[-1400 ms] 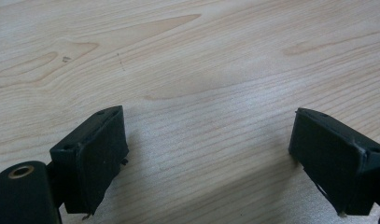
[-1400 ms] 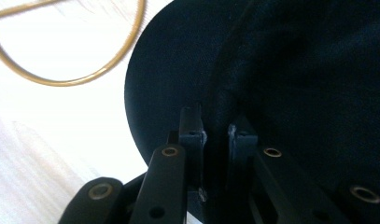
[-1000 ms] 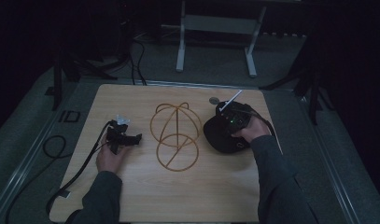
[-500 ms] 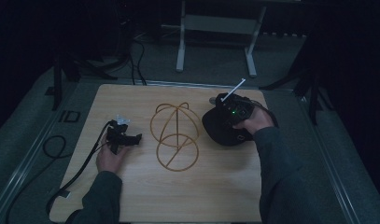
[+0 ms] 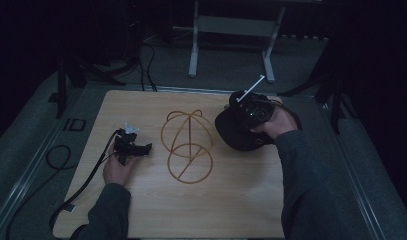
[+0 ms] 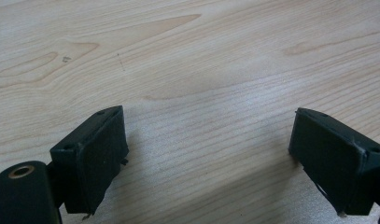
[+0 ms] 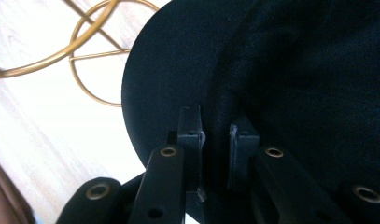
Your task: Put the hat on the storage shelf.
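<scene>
We pinch a fold of the black cap (image 7: 290, 93) in our right tool (image 7: 214, 128), probably to lift it onto the gold wire stand (image 5: 188, 145) beside it, while our left tool (image 6: 208, 154) rests released on the desk (image 5: 231, 200).

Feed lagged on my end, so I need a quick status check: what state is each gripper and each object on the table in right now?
Left gripper: open, fingers spread over bare wood, holding nothing.
Right gripper: shut, pinching a fold of the cap.
Black fabric cap: gripped, right of the stand, resting on the table or just off it.
Gold wire hat stand: upright at centre, bare, nothing on it.
Light wooden table: holds both.
</scene>
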{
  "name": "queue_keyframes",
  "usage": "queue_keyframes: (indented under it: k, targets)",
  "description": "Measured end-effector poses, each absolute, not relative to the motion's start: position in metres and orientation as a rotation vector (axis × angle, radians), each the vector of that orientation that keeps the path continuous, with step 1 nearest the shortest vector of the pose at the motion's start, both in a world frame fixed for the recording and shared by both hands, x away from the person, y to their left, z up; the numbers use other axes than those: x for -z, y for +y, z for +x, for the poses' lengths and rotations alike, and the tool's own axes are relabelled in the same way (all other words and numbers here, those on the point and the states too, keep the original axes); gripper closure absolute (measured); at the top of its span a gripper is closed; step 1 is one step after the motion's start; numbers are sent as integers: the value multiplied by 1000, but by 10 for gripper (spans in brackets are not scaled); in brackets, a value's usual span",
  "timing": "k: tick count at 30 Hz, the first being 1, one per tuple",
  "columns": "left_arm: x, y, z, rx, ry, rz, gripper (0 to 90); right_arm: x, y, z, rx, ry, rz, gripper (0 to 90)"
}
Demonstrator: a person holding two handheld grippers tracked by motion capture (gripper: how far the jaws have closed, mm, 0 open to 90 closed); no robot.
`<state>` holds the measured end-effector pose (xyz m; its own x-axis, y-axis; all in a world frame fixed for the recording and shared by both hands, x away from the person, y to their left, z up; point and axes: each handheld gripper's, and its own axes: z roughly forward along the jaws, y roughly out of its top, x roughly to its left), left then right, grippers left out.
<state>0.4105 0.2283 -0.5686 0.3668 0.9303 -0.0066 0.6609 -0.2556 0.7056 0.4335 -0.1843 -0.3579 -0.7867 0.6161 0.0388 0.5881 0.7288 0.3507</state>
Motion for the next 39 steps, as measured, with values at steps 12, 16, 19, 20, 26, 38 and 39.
queue_keyframes:
  k: [12,16,19,20,26,38,39]
  targets:
    - [569,228,410,-559,1372,2009,109,333,-193,425,-568,2848,931,788]
    - [569,228,411,-560,1370,2011,109,325,-193,420,-573,2849,909,788]
    - [569,228,411,-560,1370,2011,109,320,-192,416,-570,2854,878,788]
    - [569,228,411,-560,1371,2010,109,319,-191,415,-571,2854,876,788]
    - [569,228,411,-560,1370,2010,109,311,-191,410,-582,2869,826,788]
    - [569,228,411,-560,1370,2010,109,300,-185,397,-603,2883,718,787]
    - [569,228,411,-560,1370,2010,109,300,-185,397,-611,2884,703,787]
